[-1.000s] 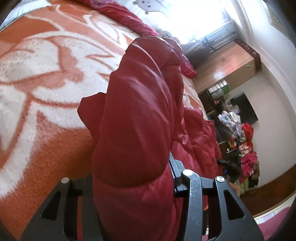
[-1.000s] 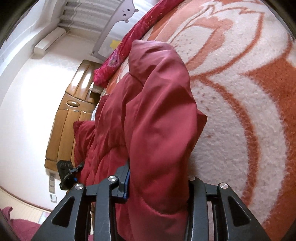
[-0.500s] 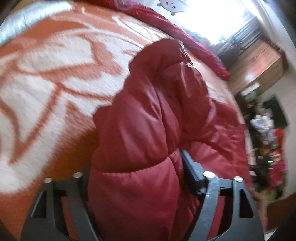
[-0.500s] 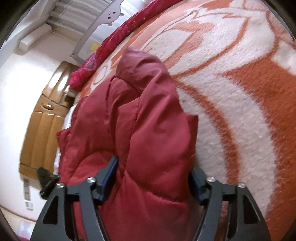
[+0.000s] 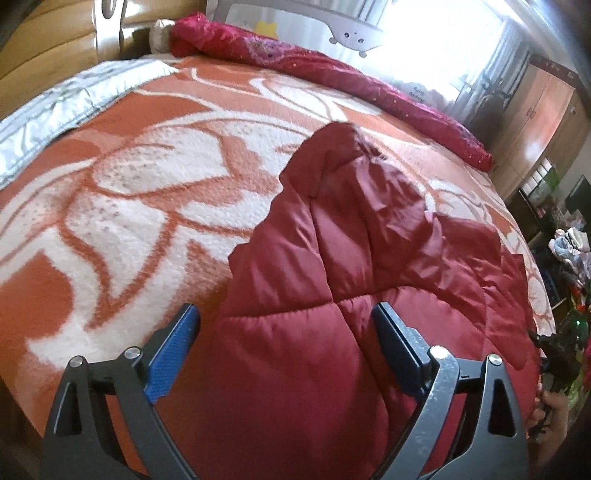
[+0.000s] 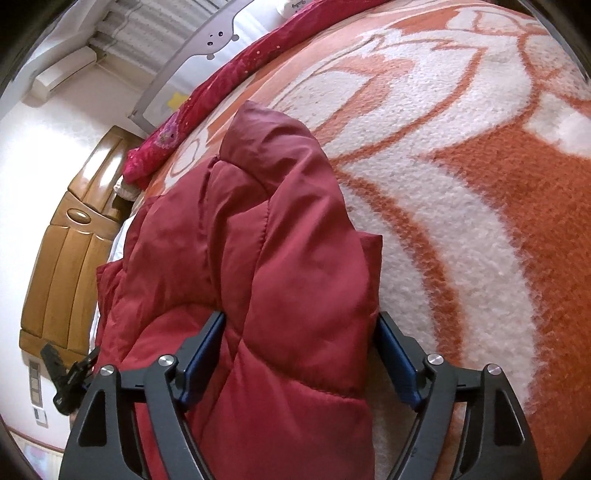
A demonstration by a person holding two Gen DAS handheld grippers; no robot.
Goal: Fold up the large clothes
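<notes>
A dark red puffer jacket (image 5: 354,266) lies on an orange and white blanket (image 5: 140,192) on the bed. My left gripper (image 5: 286,325) is open, its blue-padded jaws spread wide either side of a padded fold of the jacket, not pinching it. In the right wrist view the jacket (image 6: 266,236) shows with a sleeve folded over the body. My right gripper (image 6: 301,328) is open, its jaws standing just outside that fold. The other gripper shows small at the far edge of each view.
A rolled crimson quilt (image 5: 332,70) runs along the far side of the bed below a white bed rail (image 5: 347,33). A wooden headboard (image 6: 66,251) and a grey sheet (image 5: 62,99) are at one end. Wardrobe (image 5: 535,122) and clutter stand beyond.
Both grippers were shut on the raised jacket folds. They lowered the jacket onto the blanket and opened; the folds now rest between spread jaws.
</notes>
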